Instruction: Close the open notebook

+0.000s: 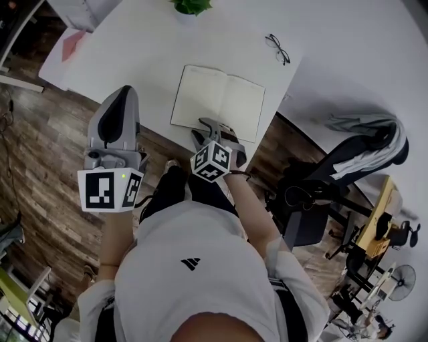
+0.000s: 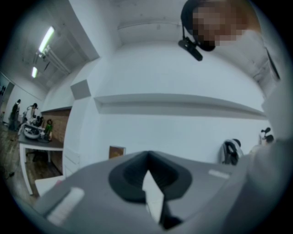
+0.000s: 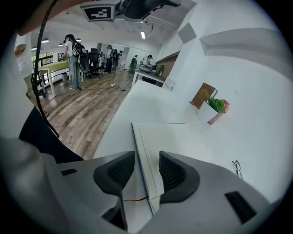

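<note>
One open notebook [image 1: 217, 100] lies flat at the near edge of the white table [image 1: 134, 53]. One pair of glasses [image 1: 277, 49] and one plant [image 1: 190, 7] are beyond it. The right gripper [image 3: 146, 160] has its jaws wide apart astride the notebook's near edge, not pressing. The left gripper [image 2: 147, 155] is closed and empty.

Matt paper notebook [image 1: 217, 101] on smooth white table [image 1: 134, 53]; wood-plank floor [image 1: 40, 147].

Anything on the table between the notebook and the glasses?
Nothing. In the head view the stretch of table between the notebook and the glasses is bare white top.
</note>
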Available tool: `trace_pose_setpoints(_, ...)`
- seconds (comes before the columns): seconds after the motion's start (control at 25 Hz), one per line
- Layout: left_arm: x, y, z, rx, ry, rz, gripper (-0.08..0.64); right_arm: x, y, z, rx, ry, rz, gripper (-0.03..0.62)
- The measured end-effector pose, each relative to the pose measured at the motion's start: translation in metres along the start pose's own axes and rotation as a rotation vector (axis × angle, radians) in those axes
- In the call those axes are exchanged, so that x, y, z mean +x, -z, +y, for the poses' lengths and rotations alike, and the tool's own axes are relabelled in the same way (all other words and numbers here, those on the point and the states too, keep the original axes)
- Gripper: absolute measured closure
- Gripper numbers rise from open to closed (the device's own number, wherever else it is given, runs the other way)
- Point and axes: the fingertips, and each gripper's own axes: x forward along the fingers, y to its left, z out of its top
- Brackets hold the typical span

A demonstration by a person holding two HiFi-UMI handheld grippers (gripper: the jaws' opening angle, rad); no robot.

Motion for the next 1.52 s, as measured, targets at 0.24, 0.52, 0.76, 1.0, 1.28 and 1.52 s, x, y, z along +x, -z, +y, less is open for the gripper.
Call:
trace_pose_setpoints(0.24,-0.001,0.000,0.009,-0.009,0.010,-0.001,0.552,0.001,-0.001,0.000,0.012,-0.009,0.030,0.426)
trace_pose_setpoints(0.52,-0.004,0.005,0.015,-0.018,0.023,0.007,0.552,0.002,-0.001,-0.001,0.072,-0.063,0.031,0.448)
trace_pose_setpoints(0.76,-0.004,0.009,0.018,-0.026,0.028,0.011,0.552,0.005,-0.001,0.010,0.047,-0.136,0.073,0.520)
trace_pose_setpoints(1.0,-0.001,0.006,0.015,-0.024,0.039,0.002,0.552,0.002,-0.001,0.013,0.089,-0.032,0.036,0.598)
trace_pose_setpoints(1.28,0.002,0.003,0.011,-0.029,0.050,-0.006,0.552,-0.022,-0.014,-0.006,0.214,0.096,-0.066,0.598)
trace_pose_setpoints(1.52,0.005,0.002,0.002,-0.031,0.072,-0.012,0.552,-0.031,-0.014,-0.010,0.247,0.109,-0.089,0.598)
